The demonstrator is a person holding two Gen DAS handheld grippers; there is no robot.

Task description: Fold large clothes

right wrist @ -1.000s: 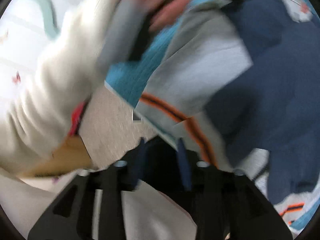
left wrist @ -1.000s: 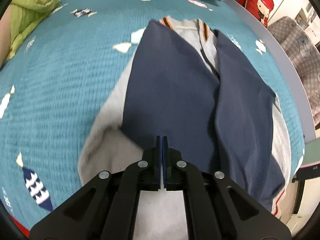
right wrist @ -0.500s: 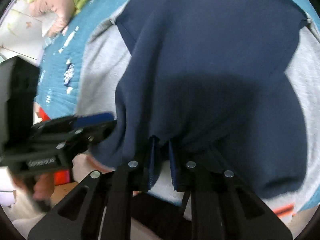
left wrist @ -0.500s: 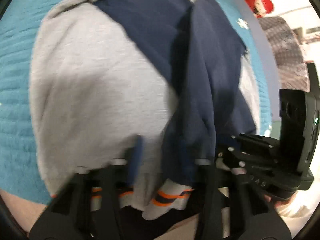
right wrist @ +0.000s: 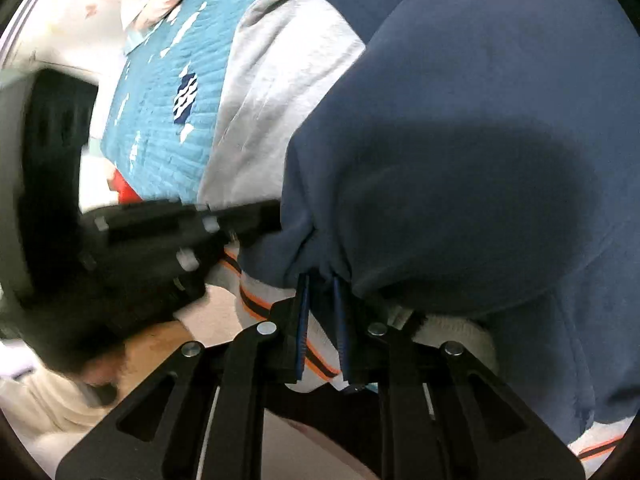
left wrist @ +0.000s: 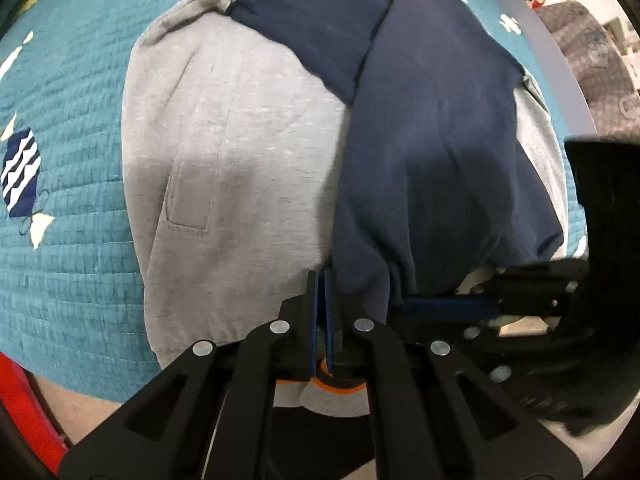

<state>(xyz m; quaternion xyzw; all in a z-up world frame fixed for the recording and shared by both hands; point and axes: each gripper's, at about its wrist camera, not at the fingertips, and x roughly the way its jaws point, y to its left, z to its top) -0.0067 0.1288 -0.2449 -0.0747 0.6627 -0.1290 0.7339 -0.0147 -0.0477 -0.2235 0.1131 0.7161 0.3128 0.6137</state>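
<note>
Sweatshirt (left wrist: 248,152) hem between left gripper (left wrist: 321,280) and closing right gripper (right wrist: 320,284), both steeply downward

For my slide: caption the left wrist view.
Left gripper pinching the grey-and-navy jacket hem on a teal bedspread.

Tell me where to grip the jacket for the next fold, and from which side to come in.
Grip the jacket at its striped hem, which lies along the near edge of the teal bedspread, coming from that near side. The sleeves are already folded in, so lifting the hem probably carries the bottom over.

The jacket (left wrist: 248,152) lies on the bedspread (left wrist: 68,128), sleeves seemingly folded on top.
</note>
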